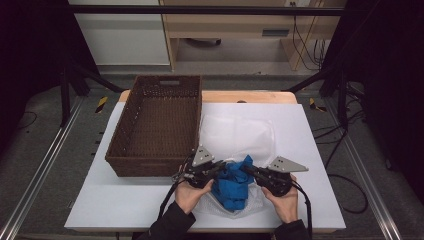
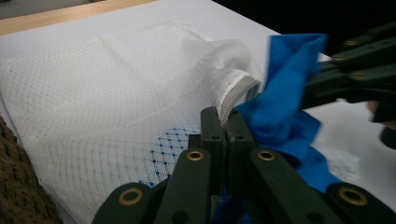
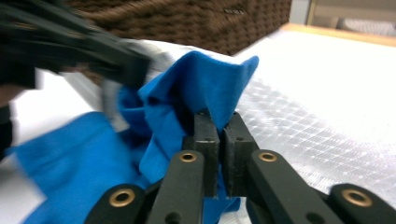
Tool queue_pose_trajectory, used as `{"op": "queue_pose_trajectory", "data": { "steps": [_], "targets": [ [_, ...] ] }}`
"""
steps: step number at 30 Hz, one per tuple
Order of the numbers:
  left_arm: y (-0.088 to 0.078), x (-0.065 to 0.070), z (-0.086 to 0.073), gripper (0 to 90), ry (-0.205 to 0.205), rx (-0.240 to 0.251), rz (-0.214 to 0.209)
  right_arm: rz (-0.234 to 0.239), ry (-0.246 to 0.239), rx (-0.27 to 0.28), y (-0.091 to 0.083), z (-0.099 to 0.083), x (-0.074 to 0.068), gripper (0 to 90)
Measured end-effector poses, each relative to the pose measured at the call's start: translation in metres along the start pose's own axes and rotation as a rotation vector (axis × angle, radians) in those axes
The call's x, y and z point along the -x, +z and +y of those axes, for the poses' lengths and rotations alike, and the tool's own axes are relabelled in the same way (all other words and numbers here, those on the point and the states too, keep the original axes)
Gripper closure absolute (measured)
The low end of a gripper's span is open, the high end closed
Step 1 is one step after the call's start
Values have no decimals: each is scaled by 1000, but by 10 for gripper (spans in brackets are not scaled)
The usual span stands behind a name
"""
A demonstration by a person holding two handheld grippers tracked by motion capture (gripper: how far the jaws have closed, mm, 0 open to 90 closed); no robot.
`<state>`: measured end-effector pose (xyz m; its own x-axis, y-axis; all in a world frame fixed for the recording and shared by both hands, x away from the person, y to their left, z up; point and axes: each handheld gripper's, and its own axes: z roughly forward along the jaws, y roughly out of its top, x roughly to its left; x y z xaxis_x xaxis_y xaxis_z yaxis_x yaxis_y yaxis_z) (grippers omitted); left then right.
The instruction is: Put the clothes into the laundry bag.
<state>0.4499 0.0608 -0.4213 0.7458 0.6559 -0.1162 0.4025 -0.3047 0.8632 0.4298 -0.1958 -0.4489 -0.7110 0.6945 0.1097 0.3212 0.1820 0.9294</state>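
**Both grippers clamped at the mouth of the mesh bag**

Here we are at the near edge of the white table [image 1: 125, 205], and both hands are busy over a crumpled bright blue cloth [image 1: 233, 185]. The left gripper [image 1: 221, 165] has its black jaws pressed tight together, and in the left gripper view they pinch the grey-trimmed rim of the white mesh laundry bag [image 2: 93, 107], right where that rim curls up and folds over. The right gripper [image 1: 246, 169] comes in from the other side, jaws narrow as well, and in its own view they bite a raised fold of the blue cloth, which peaks just above the fingertips. The two grippers sit close, tips nearly facing each other across the cloth.

The blue cloth lies bunched between the hands, part of it showing through the mesh as blue dots in the left gripper view, so some of it sits inside or under the bag; exactly how much I cannot tell. The rest of the bag spreads flat across the table towards the far side. Just to the left stands the dark brown woven wicker basket [image 1: 131, 112], rectangular, close beside the bag
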Motion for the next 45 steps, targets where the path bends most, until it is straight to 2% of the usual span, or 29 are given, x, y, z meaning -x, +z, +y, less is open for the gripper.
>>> {"op": "queue_pose_trajectory", "data": {
  "steps": [3, 5, 8, 9, 12, 15, 17, 20, 21, 22, 23, 24, 27, 28, 31, 33, 34, 37, 38, 39, 41, 43, 45],
  "targets": [
    [2, 0, 1, 889, -3, -2, -3, 41, -56, -9, -10, 1, -20, 853],
    [2, 2, 1, 889, 4, -8, -3, 93, -74, -40, -6, -3, -34, 798],
    [1, 5, 1, 889, 1, 3, 0, 95, -102, -111, 8, -12, -48, 806],
    [0, 5, 1, 889, 2, 11, 1, 89, -94, -121, 13, -15, -48, 821],
    [-5, 6, 1, 889, -34, 56, -17, 76, -70, -145, 22, -21, -45, 870],
    [-9, 6, 1, 889, -54, 81, -26, 24, -74, -146, 27, -20, -42, 878],
    [-10, 9, 2, 890, -38, 82, -15, -16, -77, -147, 32, -18, -39, 880],
    [-9, 13, 3, 889, -18, 64, -9, -112, -84, -145, 41, -14, -34, 880],
    [-7, 13, 2, 889, -23, 57, -10, -153, -93, -153, 44, -12, -32, 880],
    [-6, 13, 2, 889, -26, 49, -10, -179, -88, -159, 46, -10, -31, 878],
    [-5, 13, 1, 889, -26, 45, -8, -177, -76, -155, 46, -9, -30, 872],
    [-4, 13, 0, 889, -23, 38, -7, -164, -63, -153, 45, -9, -29, 844],
    [-4, 9, -4, 889, -37, 35, -12, -91, -26, -128, 31, -7, -27, 670],
    [-5, 8, -4, 888, -43, 37, -19, -43, -5, -109, 22, -7, -27, 624],
    [-7, 7, -6, 888, -43, 45, -34, 8, 23, -57, 5, -7, -29, 494],
    [-6, 5, -7, 888, -48, 43, -30, 45, 9, -53, 0, -11, -34, 427],
    [-5, 5, -8, 889, -50, 41, -27, 53, -16, -65, -1, -15, -37, 361],
    [-4, 5, -7, 889, -48, 49, -20, 39, -53, -88, 6, -21, -43, 204],
    [-4, 6, -6, 889, -44, 54, -15, 33, -56, -107, 10, -22, -44, 150],
    [-5, 6, -5, 889, -43, 56, -11, 25, -66, -138, 15, -24, -46, 134],
    [-4, 9, -3, 889, -36, 51, -4, 12, -78, -171, 23, -28, -48, 161],
    [-5, 11, -1, 889, -25, 54, -2, -25, -95, -214, 30, -32, -48, 278],
    [-6, 14, 1, 889, -23, 59, 3, -49, -91, -222, 32, -32, -45, 461]
  ]
}}
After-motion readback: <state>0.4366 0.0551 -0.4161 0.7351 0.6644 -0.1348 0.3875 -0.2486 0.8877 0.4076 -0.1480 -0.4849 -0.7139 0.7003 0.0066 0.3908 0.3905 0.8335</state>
